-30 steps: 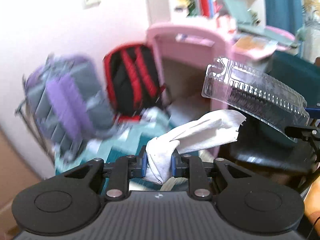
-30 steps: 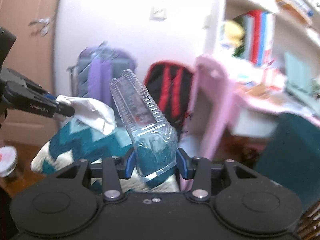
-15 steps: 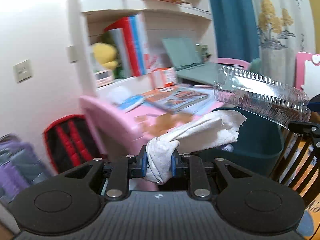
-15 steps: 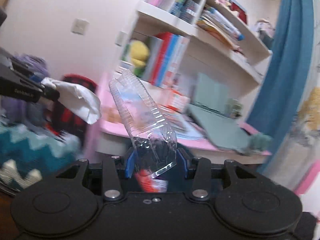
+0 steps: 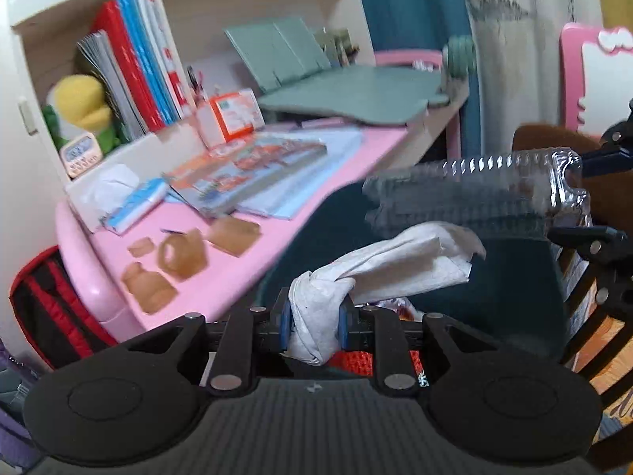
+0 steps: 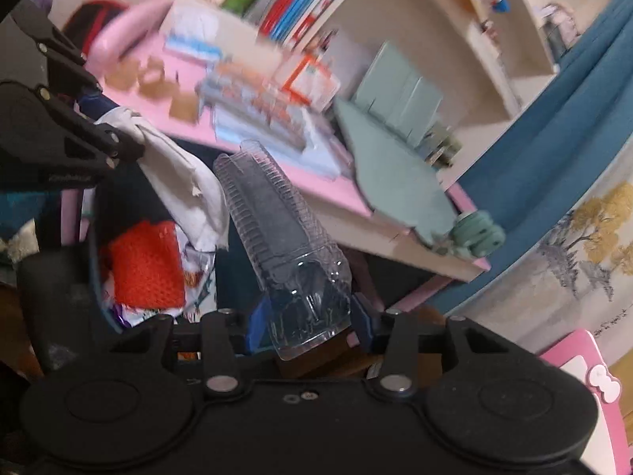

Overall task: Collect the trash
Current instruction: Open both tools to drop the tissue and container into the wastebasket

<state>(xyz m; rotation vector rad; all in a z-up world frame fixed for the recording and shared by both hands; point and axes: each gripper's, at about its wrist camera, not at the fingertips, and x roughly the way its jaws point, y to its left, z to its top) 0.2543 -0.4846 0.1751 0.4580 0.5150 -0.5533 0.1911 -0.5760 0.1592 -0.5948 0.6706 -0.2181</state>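
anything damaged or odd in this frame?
The white tissue in the left hand-held gripper is crumpled, its far edge torn. The clear plastic container in the right hand-held gripper shows no damage.

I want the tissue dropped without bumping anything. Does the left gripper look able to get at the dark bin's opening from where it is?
Probably yes. The left gripper, shut on the white tissue, hangs over the dark bin, whose opening looks unblocked. The clear plastic container held beside it is the nearest obstacle.

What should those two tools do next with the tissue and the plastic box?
Probably open and drop both. The left tool grips the crumpled tissue and the right tool the clear plastic box, both seemingly above the dark bin already holding rubbish.
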